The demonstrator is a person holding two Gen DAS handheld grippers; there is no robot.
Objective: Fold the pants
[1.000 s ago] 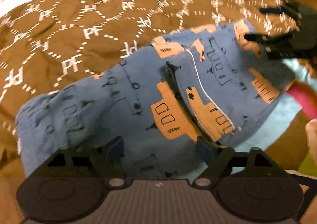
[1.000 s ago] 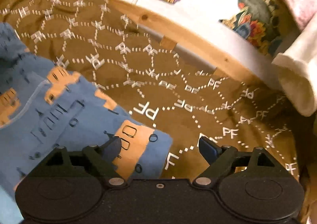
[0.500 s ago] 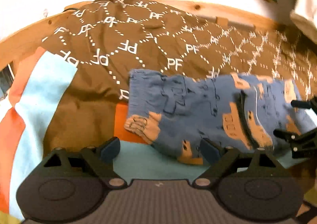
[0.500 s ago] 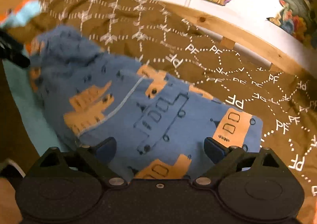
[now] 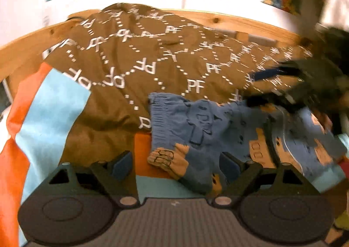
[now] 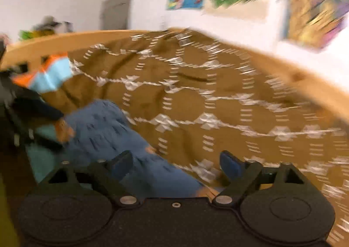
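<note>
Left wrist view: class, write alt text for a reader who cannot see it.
Blue pants with an orange vehicle print lie bunched on a brown blanket patterned with white letters, just beyond the left gripper, whose jaws are open and empty. The right gripper, blurred, reaches in over the pants' far edge.

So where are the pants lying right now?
In the left wrist view the blue pants lie right of centre on the bed, across the near edge of the brown PF blanket, with the left gripper open just before them.
</note>
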